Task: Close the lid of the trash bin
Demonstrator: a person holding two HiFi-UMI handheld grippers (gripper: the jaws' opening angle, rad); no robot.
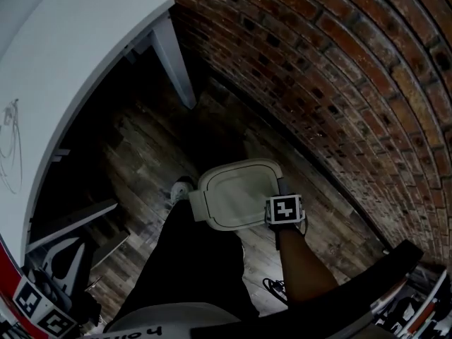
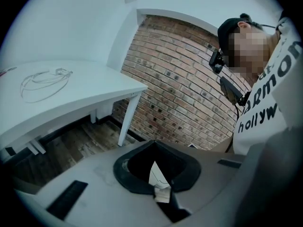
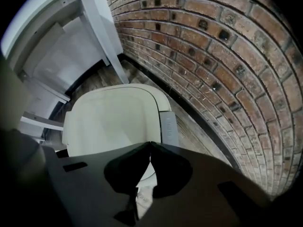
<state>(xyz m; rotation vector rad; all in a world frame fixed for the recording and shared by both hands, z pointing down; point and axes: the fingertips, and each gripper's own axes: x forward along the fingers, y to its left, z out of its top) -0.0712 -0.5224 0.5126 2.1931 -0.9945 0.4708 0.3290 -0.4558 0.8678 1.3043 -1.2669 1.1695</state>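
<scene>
The cream trash bin stands on the wooden floor beside the brick wall, and its lid lies flat on top of it. A grey latch tab sits on the lid's edge nearest the wall. My right gripper hovers at the bin's right rim. Its jaws are shut with nothing between them, and their tips meet just over the lid's near edge. My left gripper hangs low at the far left, away from the bin. Its jaws are shut and empty.
A white table with a thin cable on it stands to the left; its leg reaches the floor behind the bin. The brick wall runs close along the bin's right. My dark trouser leg and shoe stand against the bin's left.
</scene>
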